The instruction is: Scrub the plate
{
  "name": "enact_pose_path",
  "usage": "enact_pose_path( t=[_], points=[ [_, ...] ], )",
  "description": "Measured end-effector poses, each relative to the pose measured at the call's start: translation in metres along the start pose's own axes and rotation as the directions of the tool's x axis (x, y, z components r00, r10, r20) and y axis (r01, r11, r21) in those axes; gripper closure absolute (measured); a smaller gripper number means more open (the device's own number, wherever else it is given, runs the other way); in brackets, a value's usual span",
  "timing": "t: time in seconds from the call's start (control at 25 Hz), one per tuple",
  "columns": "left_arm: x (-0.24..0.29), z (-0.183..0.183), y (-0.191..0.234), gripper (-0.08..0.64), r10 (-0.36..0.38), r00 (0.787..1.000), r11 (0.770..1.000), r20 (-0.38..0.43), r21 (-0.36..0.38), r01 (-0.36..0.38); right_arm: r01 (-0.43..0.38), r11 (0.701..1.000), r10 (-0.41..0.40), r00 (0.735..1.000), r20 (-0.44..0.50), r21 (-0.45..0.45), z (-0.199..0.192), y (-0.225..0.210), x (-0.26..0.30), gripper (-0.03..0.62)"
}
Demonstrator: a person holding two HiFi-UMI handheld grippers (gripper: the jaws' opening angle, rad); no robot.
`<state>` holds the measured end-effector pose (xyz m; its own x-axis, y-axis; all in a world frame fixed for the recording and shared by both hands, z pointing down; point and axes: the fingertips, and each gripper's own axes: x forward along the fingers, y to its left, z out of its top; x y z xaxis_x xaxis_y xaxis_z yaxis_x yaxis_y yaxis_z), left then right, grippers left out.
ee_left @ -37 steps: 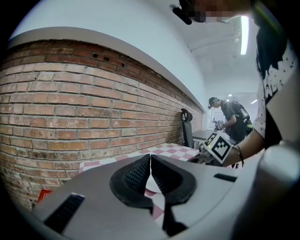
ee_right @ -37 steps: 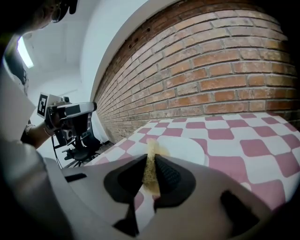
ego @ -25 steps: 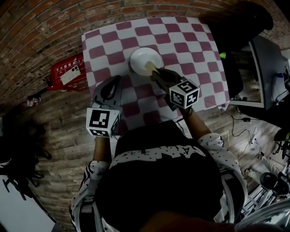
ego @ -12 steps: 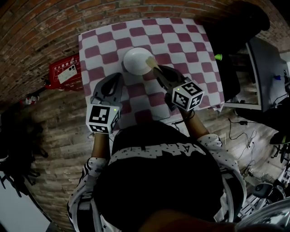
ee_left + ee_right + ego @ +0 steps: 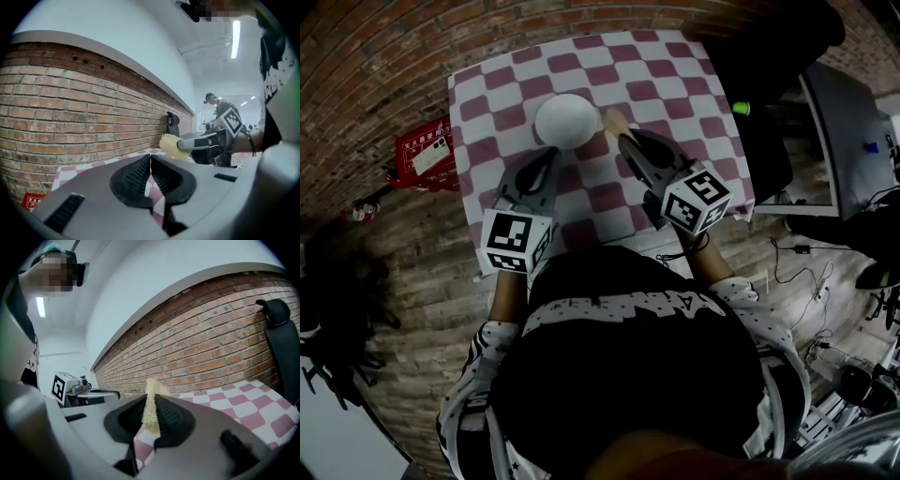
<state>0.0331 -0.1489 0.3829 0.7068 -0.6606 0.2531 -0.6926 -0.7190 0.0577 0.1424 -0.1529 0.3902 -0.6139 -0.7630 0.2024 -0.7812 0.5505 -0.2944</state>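
One round white plate (image 5: 566, 120), apparently clean, beside yellow sponge (image 5: 612, 122).

Both arms forward, left gripper (image 5: 549, 155) with jaws together, empty, right gripper (image 5: 624, 141) tight on a yellow sponge (image 5: 151, 405).

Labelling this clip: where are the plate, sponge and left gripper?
plate (image 5: 565, 120), head view, centre of its face.
sponge (image 5: 151, 404), right gripper view, strip between the fingers.
left gripper (image 5: 150, 159), left gripper view, closed fingertips.
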Motion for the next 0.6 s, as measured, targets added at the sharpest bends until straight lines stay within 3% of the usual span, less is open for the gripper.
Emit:
enact_pose_path(
  t=[0.6],
  points=[
    [0.006,0.013,-0.027,0.546,-0.023,1.0,0.999,0.012,0.027,0.023,-0.013,1.0,0.014,0.998,0.056,-0.021,0.018,0.003,-0.022,0.538]
  ],
)
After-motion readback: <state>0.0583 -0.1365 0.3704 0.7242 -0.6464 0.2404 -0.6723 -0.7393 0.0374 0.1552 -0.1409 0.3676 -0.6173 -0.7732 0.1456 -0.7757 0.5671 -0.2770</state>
